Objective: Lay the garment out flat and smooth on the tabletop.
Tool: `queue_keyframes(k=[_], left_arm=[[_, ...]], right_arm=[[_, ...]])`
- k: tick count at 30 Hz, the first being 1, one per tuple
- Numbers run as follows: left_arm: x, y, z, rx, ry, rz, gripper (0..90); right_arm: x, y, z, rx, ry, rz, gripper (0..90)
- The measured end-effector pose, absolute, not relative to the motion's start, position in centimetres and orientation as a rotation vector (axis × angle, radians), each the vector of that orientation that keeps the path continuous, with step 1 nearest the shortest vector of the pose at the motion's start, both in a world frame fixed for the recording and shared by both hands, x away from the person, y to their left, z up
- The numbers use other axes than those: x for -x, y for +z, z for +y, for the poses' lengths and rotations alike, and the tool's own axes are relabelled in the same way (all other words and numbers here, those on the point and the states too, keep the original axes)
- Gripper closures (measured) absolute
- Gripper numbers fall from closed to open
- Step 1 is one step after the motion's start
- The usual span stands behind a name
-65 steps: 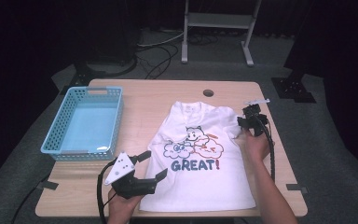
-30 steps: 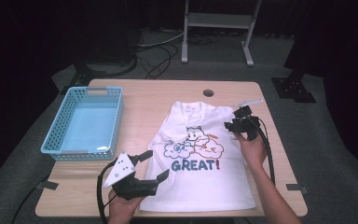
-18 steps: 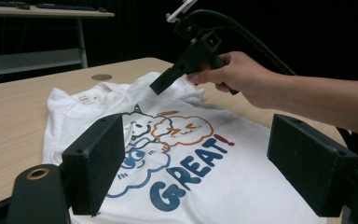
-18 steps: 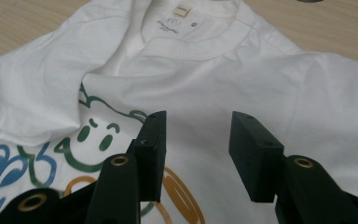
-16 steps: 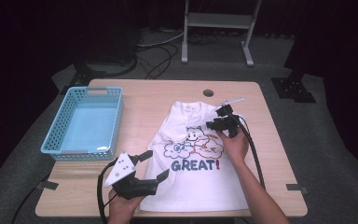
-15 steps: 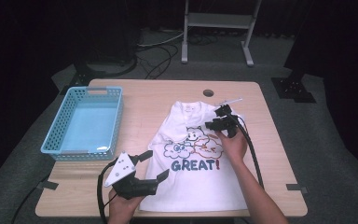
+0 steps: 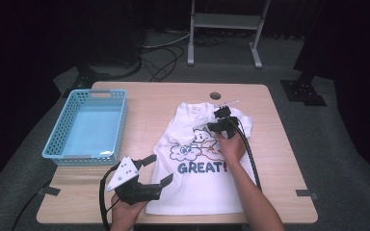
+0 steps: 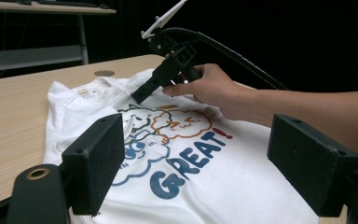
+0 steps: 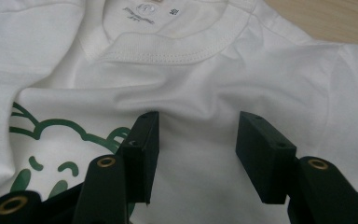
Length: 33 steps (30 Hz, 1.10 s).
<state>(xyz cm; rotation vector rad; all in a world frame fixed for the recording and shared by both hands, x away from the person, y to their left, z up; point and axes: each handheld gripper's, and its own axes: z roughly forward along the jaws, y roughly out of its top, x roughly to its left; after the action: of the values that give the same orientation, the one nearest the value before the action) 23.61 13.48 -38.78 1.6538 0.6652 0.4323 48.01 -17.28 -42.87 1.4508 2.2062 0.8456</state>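
Right gripper (image 7: pixel 217 126) now over "GREAT!" T-shirt (image 7: pixel 200 180)

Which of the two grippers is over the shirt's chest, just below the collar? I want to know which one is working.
The right gripper, jaws open over the shirt; the left gripper sits at the bottom hem corner.

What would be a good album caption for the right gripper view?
Right gripper, black jaws open, poised on a white cotton T-shirt just below its ribbed collar.

The white cotton T-shirt (image 7: pixel 200 171) bears "GREAT!" in blue capitals with a red exclamation mark; its neck label print is too small to read.
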Motion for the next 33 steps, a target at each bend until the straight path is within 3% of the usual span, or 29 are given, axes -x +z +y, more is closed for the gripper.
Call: queue_keyframes(k=[3, 10, 21, 28, 33], left_arm=[[-23.6, -38.7, 13.6, -1.649, 0.433, 0.667, 18.3], [-23.6, -38.7, 13.6, -1.648, 0.433, 0.667, 18.2], [-23.7, -38.7, 14.1, -1.64, 0.438, 0.678, 18.2], [-23.7, -38.7, 14.0, -1.64, 0.437, 0.676, 18.2], [-23.7, -38.7, 14.1, -1.642, 0.44, 0.676, 18.2]], right_arm=[[-48.2, -42.6, -17.3, -1.471, 0.845, 2.208, 45.0], [-46.7, -41.6, -15.2, -1.331, 0.914, 2.19, 46.1], [-48.8, -43.1, -13.9, -1.412, 0.875, 2.208, 45.2], [-49.4, -42.9, -14.2, -1.424, 0.904, 2.208, 41.9], [-47.8, -41.9, -15.5, -1.377, 0.908, 2.211, 39.8]])
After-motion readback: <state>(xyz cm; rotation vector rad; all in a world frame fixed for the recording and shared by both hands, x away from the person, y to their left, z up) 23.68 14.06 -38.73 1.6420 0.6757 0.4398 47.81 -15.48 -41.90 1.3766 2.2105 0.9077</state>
